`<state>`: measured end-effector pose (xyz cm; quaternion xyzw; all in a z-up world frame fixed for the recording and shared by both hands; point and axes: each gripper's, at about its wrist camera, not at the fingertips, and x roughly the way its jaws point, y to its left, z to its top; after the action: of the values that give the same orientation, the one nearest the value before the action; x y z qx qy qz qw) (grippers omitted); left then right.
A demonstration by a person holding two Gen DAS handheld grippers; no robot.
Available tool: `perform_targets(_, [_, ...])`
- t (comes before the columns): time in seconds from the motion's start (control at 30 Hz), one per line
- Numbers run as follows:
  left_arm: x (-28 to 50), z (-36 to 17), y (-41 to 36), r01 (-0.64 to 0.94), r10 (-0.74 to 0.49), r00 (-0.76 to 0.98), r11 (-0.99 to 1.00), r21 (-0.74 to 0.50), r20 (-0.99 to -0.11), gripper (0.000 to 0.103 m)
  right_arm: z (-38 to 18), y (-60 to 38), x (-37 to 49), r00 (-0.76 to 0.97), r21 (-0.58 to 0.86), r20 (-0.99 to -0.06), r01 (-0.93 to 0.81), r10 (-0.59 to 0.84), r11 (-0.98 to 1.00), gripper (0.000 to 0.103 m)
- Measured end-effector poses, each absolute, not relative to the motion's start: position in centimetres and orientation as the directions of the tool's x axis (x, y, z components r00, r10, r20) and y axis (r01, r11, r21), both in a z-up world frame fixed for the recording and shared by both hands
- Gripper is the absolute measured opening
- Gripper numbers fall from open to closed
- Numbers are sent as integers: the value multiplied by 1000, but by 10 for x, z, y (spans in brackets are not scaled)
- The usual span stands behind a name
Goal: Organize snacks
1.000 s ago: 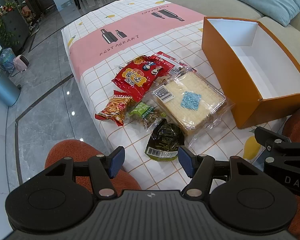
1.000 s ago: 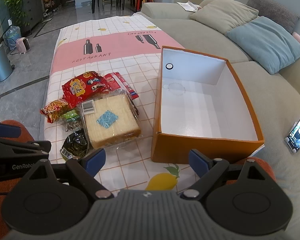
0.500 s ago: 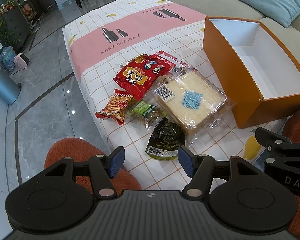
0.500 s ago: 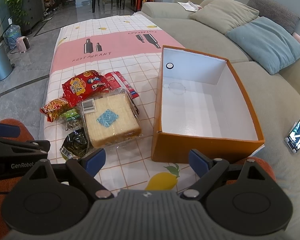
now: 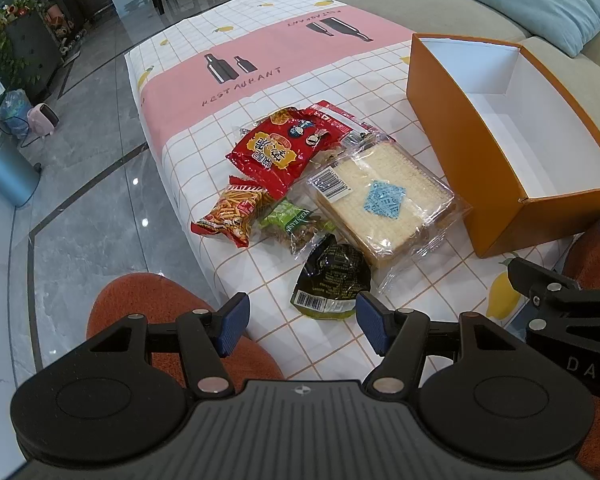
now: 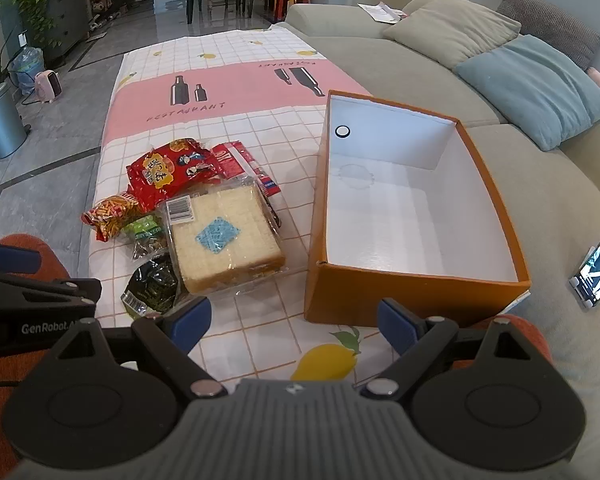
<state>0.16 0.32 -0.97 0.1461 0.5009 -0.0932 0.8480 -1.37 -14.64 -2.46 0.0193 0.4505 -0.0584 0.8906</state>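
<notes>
Snacks lay bunched on the tabletop [image 5: 340, 64] just left of the orange box [image 6: 380, 300]: bread pack [image 5: 382, 204], red bag [image 5: 274, 152], chip bag [image 5: 234, 214], green packet [image 5: 290, 222] and dark pouch [image 5: 332, 276]. The left claw [image 5: 298, 322] and right claw [image 6: 294, 324] both hung wide open, holding nothing, near the tabletop's front edge

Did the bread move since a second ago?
No. The bread lies in the same spot beside the orange box, overlapping the same snack packets; only the camera views shifted slightly.
</notes>
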Motion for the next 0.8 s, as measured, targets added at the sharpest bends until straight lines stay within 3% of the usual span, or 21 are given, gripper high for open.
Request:
perform_targets(0.47, [6, -9, 7, 304, -44, 466, 946, 113, -884, 73, -26, -144, -11, 585, 3, -809, 101, -56, 995, 88])
perform_targets(0.8, [29, -15, 26, 316, -94, 443, 947, 57, -892, 73, -37, -136, 5, 588, 130, -801, -20, 116, 991, 52])
